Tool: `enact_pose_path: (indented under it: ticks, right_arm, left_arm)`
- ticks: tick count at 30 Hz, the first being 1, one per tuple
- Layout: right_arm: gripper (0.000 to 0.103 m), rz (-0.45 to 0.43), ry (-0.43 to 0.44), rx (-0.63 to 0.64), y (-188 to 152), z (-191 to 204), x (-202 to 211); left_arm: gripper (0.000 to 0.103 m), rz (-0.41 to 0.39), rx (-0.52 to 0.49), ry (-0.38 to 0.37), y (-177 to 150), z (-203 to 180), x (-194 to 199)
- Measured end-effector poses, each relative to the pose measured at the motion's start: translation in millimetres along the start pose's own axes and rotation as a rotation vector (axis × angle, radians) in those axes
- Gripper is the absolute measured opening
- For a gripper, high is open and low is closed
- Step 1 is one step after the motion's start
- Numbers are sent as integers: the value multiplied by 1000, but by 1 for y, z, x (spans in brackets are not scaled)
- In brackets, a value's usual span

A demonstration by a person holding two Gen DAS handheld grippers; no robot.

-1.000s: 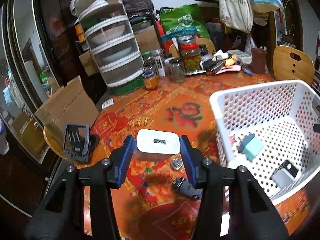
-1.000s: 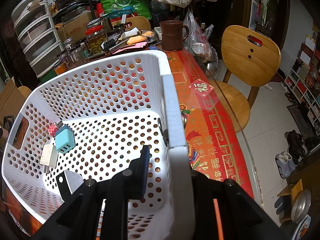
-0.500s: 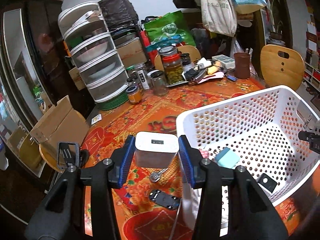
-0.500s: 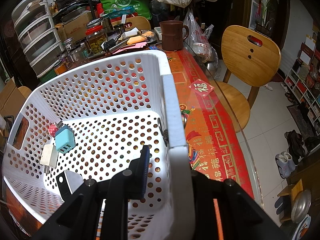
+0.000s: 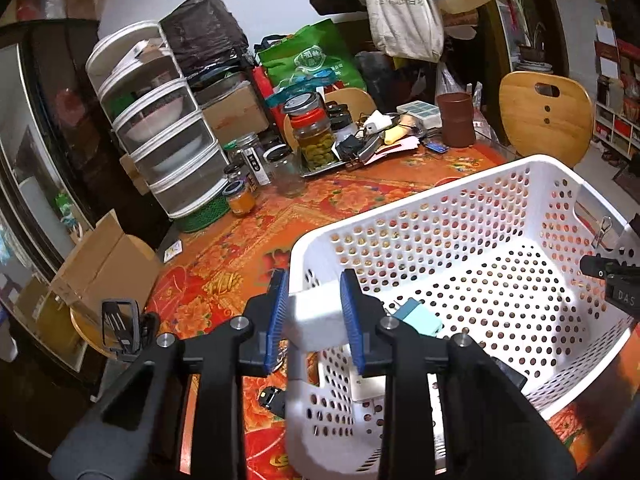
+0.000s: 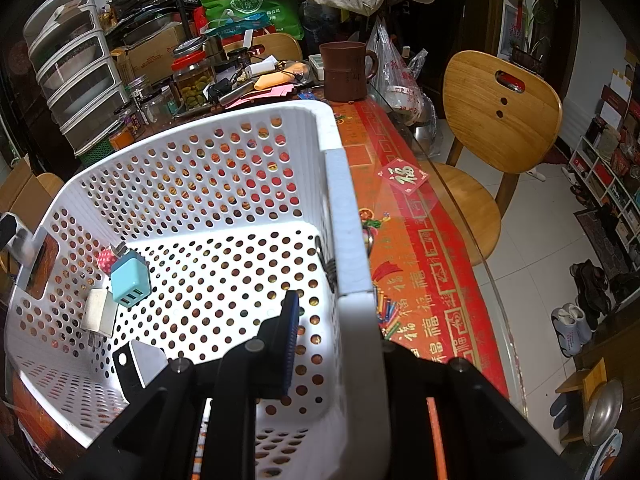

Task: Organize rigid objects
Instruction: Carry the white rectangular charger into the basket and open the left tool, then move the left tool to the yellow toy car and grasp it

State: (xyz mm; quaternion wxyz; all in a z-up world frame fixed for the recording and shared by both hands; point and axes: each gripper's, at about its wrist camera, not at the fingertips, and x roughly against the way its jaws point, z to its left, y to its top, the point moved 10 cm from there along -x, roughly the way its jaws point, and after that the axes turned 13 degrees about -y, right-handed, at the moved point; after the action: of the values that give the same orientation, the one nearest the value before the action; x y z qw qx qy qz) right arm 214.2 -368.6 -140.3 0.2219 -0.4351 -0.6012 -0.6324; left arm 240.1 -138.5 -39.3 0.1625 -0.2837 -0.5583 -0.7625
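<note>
My left gripper (image 5: 314,316) is shut on a white rectangular box (image 5: 316,316) and holds it up over the near left rim of the white perforated basket (image 5: 400,216). My right gripper (image 6: 336,320) is shut on the basket's right wall (image 6: 344,216), one blue pad inside, the other finger hidden outside. Inside the basket lie a light blue charger (image 6: 130,278), a white adapter (image 6: 98,312) and a black and white holder (image 6: 138,362). The blue charger (image 5: 416,314) also shows in the left wrist view.
A small dark object (image 5: 272,396) lies on the red patterned tablecloth left of the basket. A black phone stand (image 5: 120,326) sits at the table's left edge. Jars (image 5: 316,136), stacked drawers (image 5: 160,132) and a brown mug (image 6: 346,70) crowd the far side. A wooden chair (image 6: 500,120) stands right.
My left gripper has lifted the white box off the tablecloth and carried it right, over the basket's rim. The right gripper and the basket have not moved.
</note>
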Motion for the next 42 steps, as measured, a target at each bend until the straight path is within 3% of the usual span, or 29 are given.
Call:
enact_pose_path:
  ticks: [7,10,13,14,15,16,17,22,26,30,34,40,42]
  right_arm:
    - [20,1,3,-2,2,1,-1]
    - [20,1,3,0,2,1,-1]
    - [20,3,5,0,2,1,-1]
    - [20,3,6,3,1,1,-2]
    - [20,2,6,6,2,2,-2]
    - [20,2,5,6,1,1,-2]
    - [20,2,6,5,0,1,-2]
    - [20,1,5,5,0,1,-3]
    - [20,1,4,3,1,0,-3]
    - [20,1,4,6,1,0,-3]
    - [20,1,4,6,1,0,-3]
    - [20,0,5,4,1,0,-3]
    - [20,1,4,6,1,0,-3]
  left_arm:
    - [21,32,-47,-17,-1,-24,-14]
    - [21,57,-52,-66,-10,-31,-22]
    - [26,18,26,-154,-11,-15,-11]
    - [46,-10,58,-171,-11,-3,-3]
    - [82,-38,83,-165,-12,11,6]
    - [99,-82,106,-122,-14,32,19]
    - [103,-116,118,-76,-18,51,30]
    - [102,-90,167,-2,-60,116,36]
    - [102,48,226,-23,-113,143,-12]
    - [102,154,212,-83,-152,126,-58]
    - [102,176,186,-136,-165,104,-80]
    - [101,200,178,-149,-173,92,-88]
    - [96,207,184,-150,-173,93,-90]
